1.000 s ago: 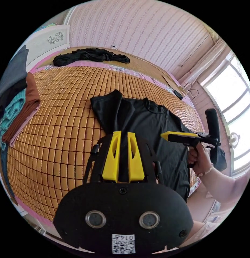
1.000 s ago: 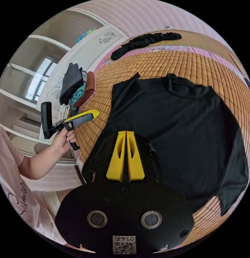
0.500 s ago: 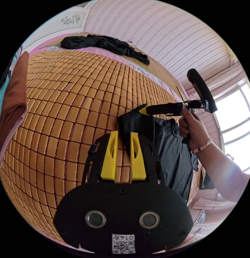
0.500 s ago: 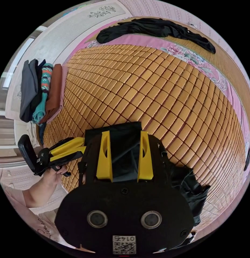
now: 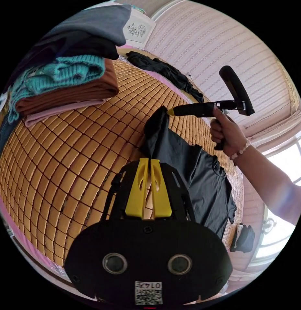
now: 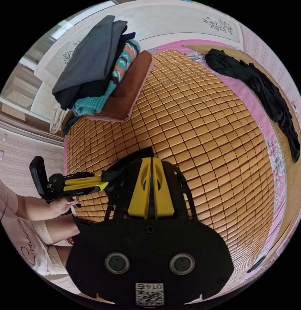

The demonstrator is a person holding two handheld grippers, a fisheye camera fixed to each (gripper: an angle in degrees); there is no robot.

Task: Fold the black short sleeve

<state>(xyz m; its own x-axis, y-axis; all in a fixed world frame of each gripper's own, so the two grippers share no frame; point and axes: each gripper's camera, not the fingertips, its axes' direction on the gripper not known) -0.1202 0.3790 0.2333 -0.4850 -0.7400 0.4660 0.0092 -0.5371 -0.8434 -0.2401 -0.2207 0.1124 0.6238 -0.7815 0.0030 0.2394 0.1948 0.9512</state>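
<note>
While working low over the bamboo mat [image 5: 76,155] on the bed, gripped the black short sleeve shirt [image 5: 189,174] with the left claw [image 5: 150,161], its yellow jaws drawn nearly together and dark cloth caught at their tips. Held the right claw [image 5: 171,111] just beyond, in a hand [image 5: 226,132] with a beaded bracelet at the wrist, jaws narrowed to a point and pinching the same raised edge, so that the fabric stood up in a small peak between the two tools. Left the rest of the shirt lying on the mat, trailing away from the lifted edge toward the bright window side, with one sleeve near the mat's far border. Kept a stack of folded clothes [image 5: 66,80], grey and dark pieces over teal knit, brown and pink layers, close by on the mat, apart from the shirt. Had another black garment [image 5: 163,71] strewn along the far edge of the bed, beside the striped wall. From the right gripper view, showed the right claw's own jaws pressed together with black cloth at the tips, that cloth running in a taut strip to the left claw [image 6: 105,184] just beside it.
</note>
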